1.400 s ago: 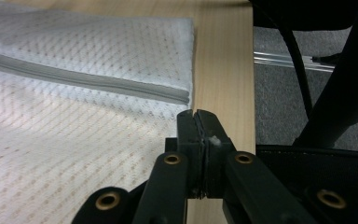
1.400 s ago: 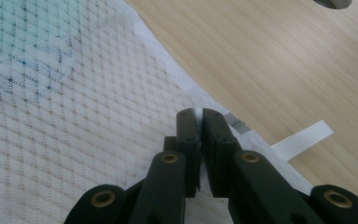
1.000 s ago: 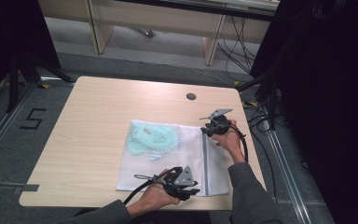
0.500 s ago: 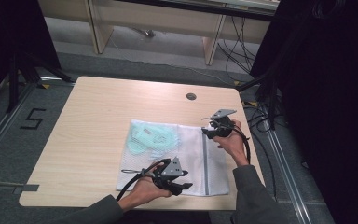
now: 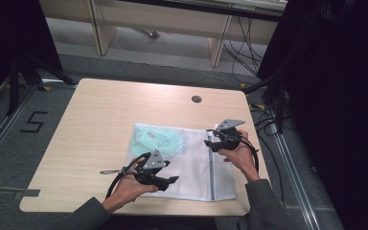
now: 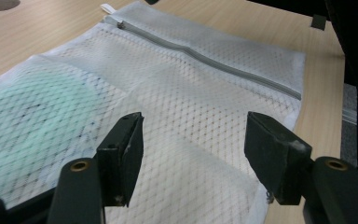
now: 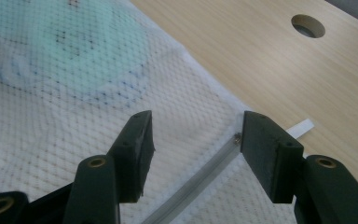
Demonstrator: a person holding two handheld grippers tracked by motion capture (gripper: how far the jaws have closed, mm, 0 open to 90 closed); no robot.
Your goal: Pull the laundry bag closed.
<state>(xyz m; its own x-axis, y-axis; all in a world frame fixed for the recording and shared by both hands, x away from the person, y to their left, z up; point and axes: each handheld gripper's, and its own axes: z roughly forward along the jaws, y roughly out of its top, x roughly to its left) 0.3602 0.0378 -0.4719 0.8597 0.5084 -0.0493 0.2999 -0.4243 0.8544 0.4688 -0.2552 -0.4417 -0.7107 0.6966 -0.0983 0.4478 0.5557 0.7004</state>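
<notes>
From the high view, I am working both grippers over a white mesh laundry bag (image 5: 191, 165) lying flat near the table's (image 5: 100, 120) near right corner, a pale green garment (image 5: 155, 141) showing through the netting at the bag's far left corner. My left gripper (image 5: 165, 179) is hovering at the bag's near left edge; my right gripper (image 5: 210, 143) is sitting at the far end of the zipper (image 5: 211, 172), which runs along the bag's right side.

In the left gripper view, my jaws are standing wide apart over the mesh with nothing between them, the zipper (image 6: 205, 58) lying well ahead and looking closed along its length.

In the right gripper view, my jaws are also spread, empty, straddling the zipper's far end (image 7: 214, 163), where a small metal piece (image 7: 237, 137), likely the slider, is resting against the right jaw beside a white tab (image 7: 300, 127).

The garment appears bagged already; I judge that gripping the slider is what remains.
</notes>
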